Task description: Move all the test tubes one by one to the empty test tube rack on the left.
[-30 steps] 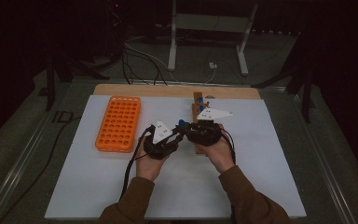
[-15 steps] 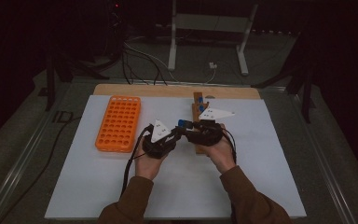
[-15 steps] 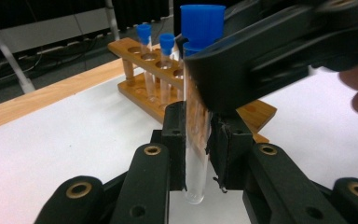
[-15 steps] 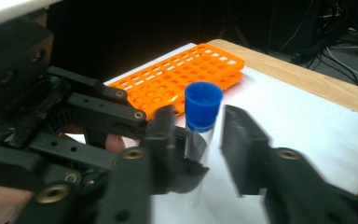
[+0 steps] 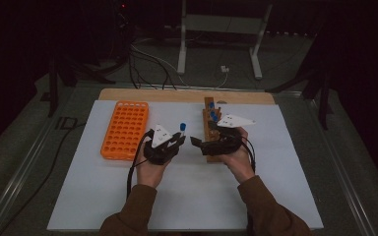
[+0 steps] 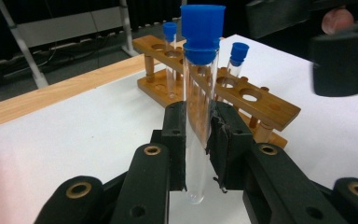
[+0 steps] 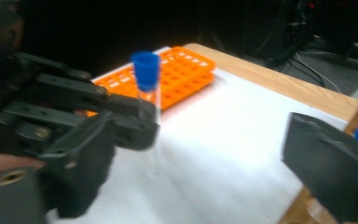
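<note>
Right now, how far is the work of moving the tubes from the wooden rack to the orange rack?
Done: nothing yet shows in the orange rack; its holes look empty. In hand: the left hand-held gripper is shut on one blue-capped tube, held upright above the white sheet. The right hand-held gripper is open beside it. Left: at least two capped tubes stand in the wooden rack.

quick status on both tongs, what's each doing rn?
Left tongs: shut on the blue-capped test tube, tube upright.
Right tongs: open, holding nothing, beside the wooden rack.
</note>
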`<state>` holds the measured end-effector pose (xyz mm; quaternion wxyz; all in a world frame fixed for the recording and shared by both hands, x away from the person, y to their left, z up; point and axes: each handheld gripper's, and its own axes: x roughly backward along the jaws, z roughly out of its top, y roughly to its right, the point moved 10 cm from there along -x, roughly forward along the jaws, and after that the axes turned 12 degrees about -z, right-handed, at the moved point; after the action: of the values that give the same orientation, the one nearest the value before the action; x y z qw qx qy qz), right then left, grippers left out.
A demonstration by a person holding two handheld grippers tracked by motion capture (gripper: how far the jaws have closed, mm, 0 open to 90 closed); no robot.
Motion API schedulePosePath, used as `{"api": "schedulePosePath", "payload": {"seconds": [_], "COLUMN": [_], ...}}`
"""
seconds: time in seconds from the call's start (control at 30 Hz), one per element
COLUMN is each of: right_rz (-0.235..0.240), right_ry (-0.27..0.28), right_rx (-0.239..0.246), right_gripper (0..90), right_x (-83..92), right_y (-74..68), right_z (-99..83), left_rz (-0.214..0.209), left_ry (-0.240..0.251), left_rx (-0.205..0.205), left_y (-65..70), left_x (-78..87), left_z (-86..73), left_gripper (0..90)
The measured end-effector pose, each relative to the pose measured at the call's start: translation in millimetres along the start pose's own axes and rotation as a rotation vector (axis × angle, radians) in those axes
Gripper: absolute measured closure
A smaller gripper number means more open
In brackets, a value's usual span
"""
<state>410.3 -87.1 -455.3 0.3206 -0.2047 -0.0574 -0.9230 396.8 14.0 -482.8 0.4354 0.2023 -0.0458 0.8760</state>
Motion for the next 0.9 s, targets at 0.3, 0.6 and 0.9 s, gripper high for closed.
{"api": "schedulePosePath", "payload": {"seconds": [0.3, 0.6, 0.9], "right_rz": [0.015, 0.009, -0.007], "right_ry": [-0.009, -0.011, -0.024], "right_rx": [0.016, -0.004, -0.015], "right_gripper": [1.1, 1.2, 1.2], "right_x": [6.2, 12.3, 15.5], "right_y": [6.9, 17.8, 29.0], "right_z": [-14.8, -25.0, -35.5], "left_rz": [0.020, 0.042, 0.064], "left_ry": [0.008, 0.024, 0.036], "left_rx": [0.020, 0.038, 0.063], "left_y": [-10.0, -21.1, -34.9], "left_x": [11.6, 26.1, 41.6], "left_z": [-3.8, -6.2, -12.0], "left_gripper": [76.9, 76.9, 76.9]}}
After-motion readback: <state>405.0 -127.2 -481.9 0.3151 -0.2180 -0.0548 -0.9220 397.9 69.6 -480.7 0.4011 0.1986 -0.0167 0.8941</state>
